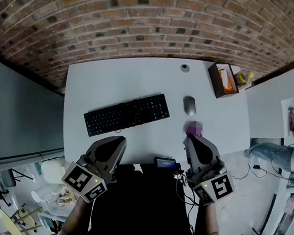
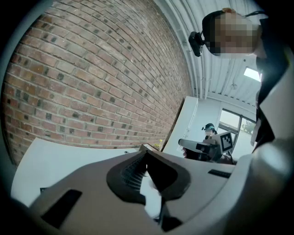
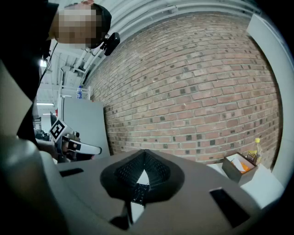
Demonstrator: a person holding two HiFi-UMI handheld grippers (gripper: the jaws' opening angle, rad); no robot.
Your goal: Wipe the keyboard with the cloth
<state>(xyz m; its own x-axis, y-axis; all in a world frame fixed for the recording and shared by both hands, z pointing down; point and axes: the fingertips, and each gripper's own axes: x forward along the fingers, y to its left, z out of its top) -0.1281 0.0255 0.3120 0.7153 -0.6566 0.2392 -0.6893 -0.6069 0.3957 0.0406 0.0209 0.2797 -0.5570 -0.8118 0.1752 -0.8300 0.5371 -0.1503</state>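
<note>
The cloth (image 1: 194, 127) lies just ahead of the tips of the right hand-held gripper (image 1: 191, 138), between that gripper and the grey mouse (image 1: 189, 105), so the right hand is plainly the nearer one for picking it up. It shows as a small, soft purple heap on the white surface (image 1: 114, 82); the picture is too blurred there to tell its folds.

The keyboard (image 1: 127, 114) sits to the left of the cloth, ahead of the left hand-held gripper (image 1: 118, 139). Its long axis runs across the view from left to right, slightly slanted, with the right end farther from the person. A wipe would likely have to carry the cloth leftward and then travel along that axis.

Both hand-held grippers have their jaws together at the tips with nothing between them, and both are held low over the near edge of the surface.

The keyboard is a flat black slab, hard and probably plastic, with closely set rows of keys. The surface looks smooth and matte. The jaws are grey moulded shells with dark ribbed pads inside. Farther back stand an open brown box (image 1: 222, 80) with orange contents and a rough brick wall (image 1: 142, 25)
</note>
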